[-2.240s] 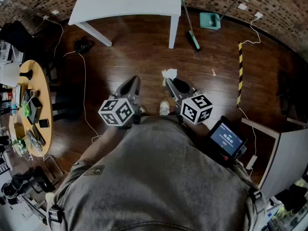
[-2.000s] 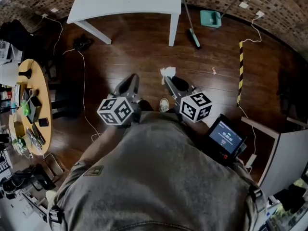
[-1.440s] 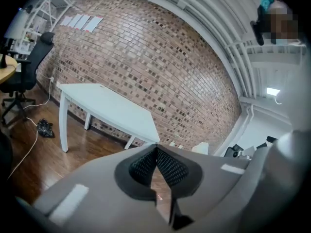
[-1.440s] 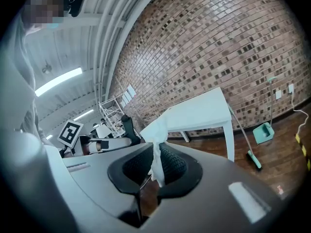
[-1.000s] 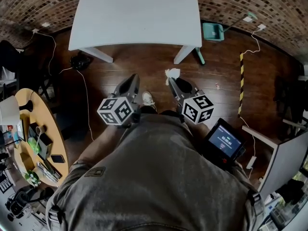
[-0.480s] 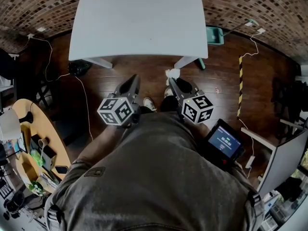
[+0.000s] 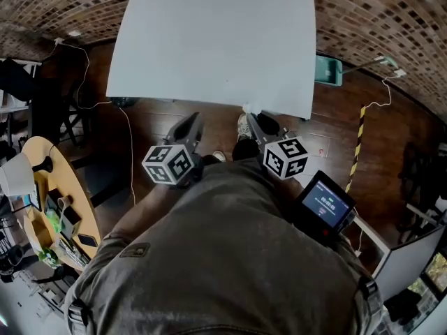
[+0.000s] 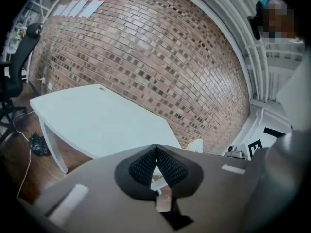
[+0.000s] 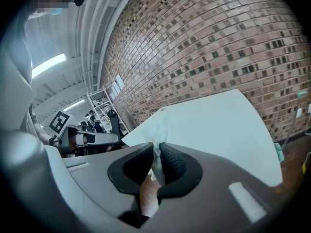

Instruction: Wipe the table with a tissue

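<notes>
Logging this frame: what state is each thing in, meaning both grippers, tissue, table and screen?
left gripper: shut, nothing between its jaws.
right gripper: shut on the tissue.
tissue: crumpled, pinched at one end, the rest sticking out free.
table: standing upright.
screen: lit.

A white tissue (image 9: pixel 154 132) sits between the black ribbed pads (image 9: pixel 174 165) of the grey right gripper (image 9: pixel 156 154). Beyond the jaws: a plain white table (image 9: pixel 218 125), a red-brown brick wall (image 9: pixel 204 47); beneath, dark brown wooden floor (image 7: pixel 154 124).
</notes>
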Tool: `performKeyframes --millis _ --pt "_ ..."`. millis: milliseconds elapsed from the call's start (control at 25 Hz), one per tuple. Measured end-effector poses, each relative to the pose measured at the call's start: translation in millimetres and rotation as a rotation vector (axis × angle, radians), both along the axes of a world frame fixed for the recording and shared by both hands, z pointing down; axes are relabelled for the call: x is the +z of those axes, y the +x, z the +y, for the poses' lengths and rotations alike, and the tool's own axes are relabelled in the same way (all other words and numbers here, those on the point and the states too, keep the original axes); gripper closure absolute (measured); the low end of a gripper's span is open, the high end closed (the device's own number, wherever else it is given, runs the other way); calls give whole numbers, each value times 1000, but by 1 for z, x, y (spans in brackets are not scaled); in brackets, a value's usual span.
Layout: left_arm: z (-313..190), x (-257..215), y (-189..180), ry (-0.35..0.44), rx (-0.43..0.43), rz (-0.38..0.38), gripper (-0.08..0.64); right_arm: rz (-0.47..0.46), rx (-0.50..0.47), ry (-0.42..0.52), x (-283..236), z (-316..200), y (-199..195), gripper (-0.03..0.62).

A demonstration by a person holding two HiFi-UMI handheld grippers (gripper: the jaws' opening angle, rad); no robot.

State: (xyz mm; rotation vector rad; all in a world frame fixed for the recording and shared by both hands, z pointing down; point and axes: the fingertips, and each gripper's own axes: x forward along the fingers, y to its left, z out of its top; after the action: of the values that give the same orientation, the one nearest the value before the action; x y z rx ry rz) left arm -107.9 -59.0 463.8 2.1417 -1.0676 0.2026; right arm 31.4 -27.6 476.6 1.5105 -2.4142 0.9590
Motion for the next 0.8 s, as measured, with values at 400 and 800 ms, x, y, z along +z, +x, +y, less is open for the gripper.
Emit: performKeyframes --millis 400,800 --pt "-53 12 30 -41 -115 -58 558 61 -141 -50 28 -68 40 543" --pt "-70 30 23 -95 -201 -53 558 106 -250 -141 58 -94 32 543"
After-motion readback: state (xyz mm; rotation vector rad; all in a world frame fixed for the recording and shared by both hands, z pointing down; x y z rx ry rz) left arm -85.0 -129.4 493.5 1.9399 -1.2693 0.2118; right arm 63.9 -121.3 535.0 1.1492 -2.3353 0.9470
